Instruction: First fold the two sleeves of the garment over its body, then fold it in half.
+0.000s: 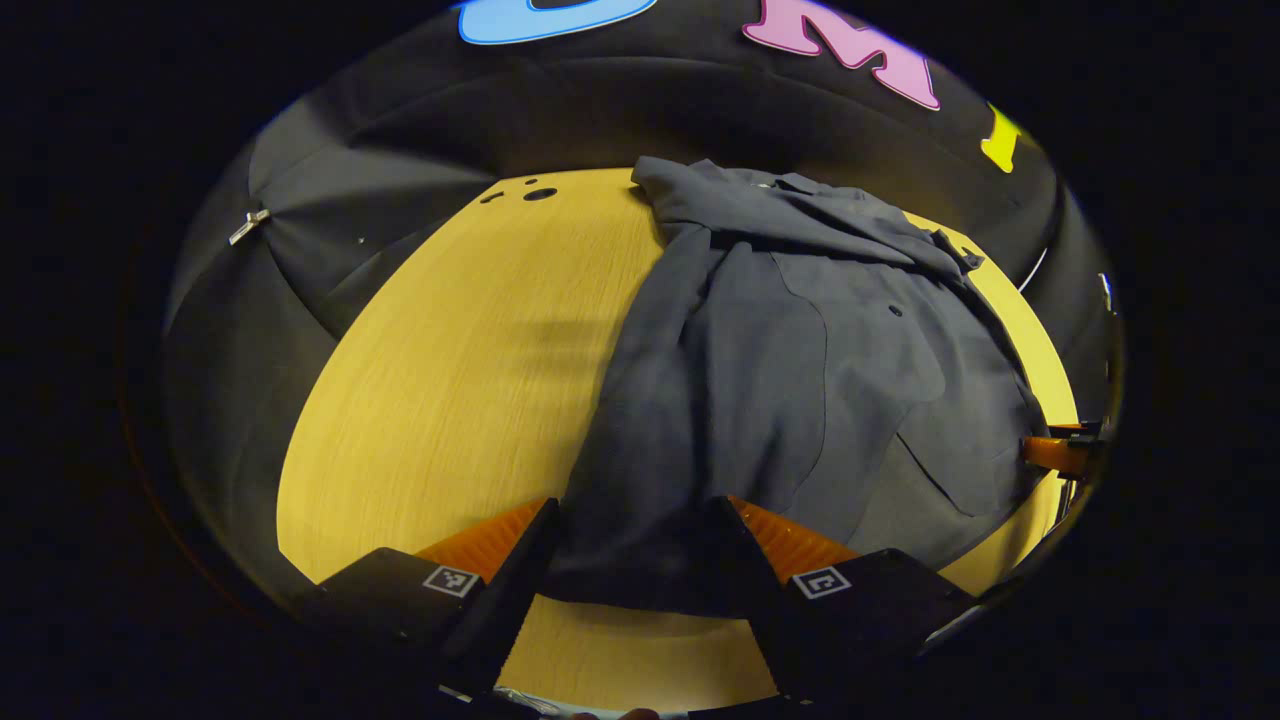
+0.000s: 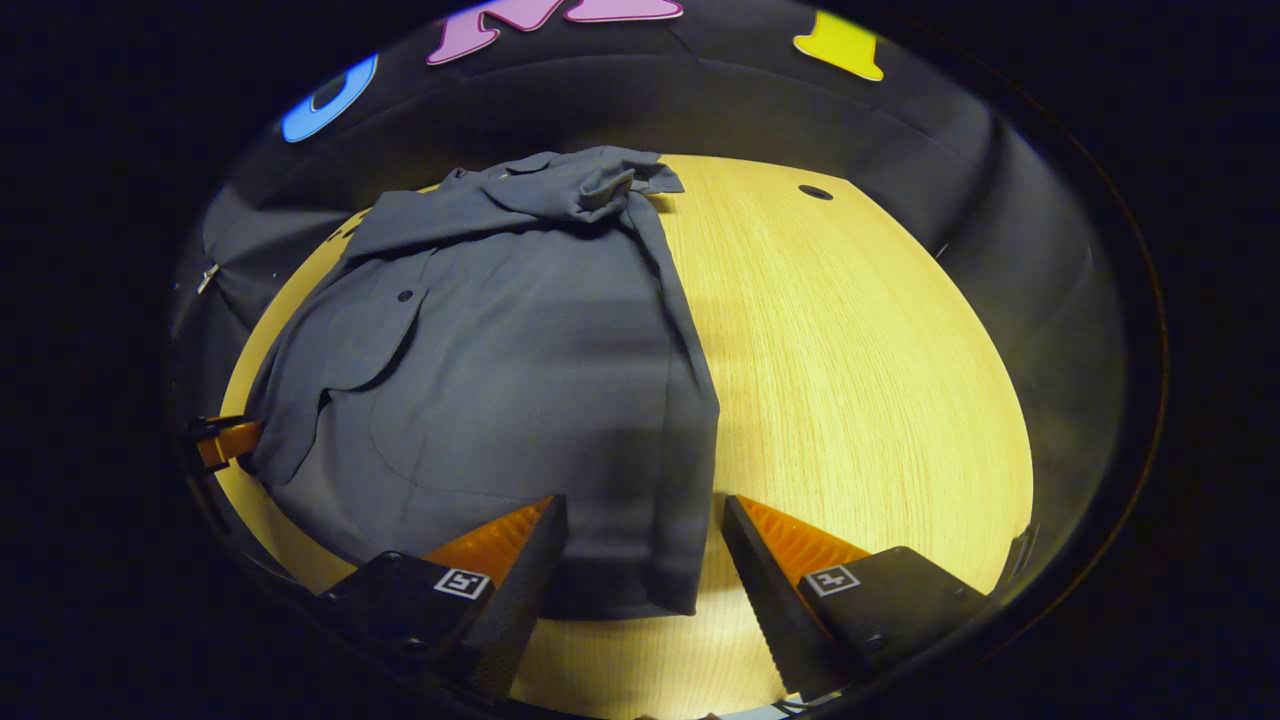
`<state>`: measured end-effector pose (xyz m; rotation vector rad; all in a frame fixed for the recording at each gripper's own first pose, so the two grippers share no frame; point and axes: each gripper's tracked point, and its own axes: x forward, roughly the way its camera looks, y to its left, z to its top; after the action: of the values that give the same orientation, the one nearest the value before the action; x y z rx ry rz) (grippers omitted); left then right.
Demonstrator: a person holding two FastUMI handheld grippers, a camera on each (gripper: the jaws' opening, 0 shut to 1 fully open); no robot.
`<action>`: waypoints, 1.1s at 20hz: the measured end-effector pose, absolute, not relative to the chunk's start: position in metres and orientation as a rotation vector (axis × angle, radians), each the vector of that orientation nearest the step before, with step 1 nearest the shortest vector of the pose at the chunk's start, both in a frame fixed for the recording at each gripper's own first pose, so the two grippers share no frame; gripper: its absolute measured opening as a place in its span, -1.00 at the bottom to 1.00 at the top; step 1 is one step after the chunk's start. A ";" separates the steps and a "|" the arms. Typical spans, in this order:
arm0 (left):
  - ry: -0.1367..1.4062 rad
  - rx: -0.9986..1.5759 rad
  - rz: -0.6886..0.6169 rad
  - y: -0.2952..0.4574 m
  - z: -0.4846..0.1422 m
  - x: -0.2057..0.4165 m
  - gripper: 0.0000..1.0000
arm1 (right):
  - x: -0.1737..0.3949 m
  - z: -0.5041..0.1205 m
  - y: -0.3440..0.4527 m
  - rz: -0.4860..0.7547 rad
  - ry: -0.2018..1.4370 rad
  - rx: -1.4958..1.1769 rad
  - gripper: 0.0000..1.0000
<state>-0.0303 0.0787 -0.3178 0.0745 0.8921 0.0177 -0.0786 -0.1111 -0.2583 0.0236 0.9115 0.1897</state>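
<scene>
Already both sleeves lie over the garment on the bench; left gripper & right gripper, fingers wide, straddle hem corners, prob. for the half-fold.

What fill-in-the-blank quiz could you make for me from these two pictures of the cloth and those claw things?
1. The dark grey shirt lies on a ____ table.
2. The left gripper and the right gripper both stand ____, gripping nothing.
3. The shirt's near hem lies ____ the left gripper's two fingers.

Missing words: wooden; open; between
</scene>
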 end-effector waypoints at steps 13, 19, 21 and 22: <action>0.882 0.129 -0.001 0.042 -0.324 -0.033 -0.59 | -0.080 -0.258 -0.081 0.219 0.952 0.027 -0.65; 0.856 0.082 -0.007 0.032 -0.319 -0.031 -0.87 | -0.077 -0.255 -0.078 0.258 0.930 0.041 -0.89; 0.847 0.019 0.002 0.028 -0.312 -0.029 -0.89 | -0.076 -0.254 -0.078 0.246 0.945 0.082 -0.89; 0.840 -0.007 -0.001 0.025 -0.306 -0.028 -0.89 | -0.074 -0.251 -0.078 0.244 0.936 0.092 -0.89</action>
<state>-0.0279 0.0247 -0.3064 -0.0072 0.8405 -0.0011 -0.0737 -0.0783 -0.2510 0.0920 0.9361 0.2439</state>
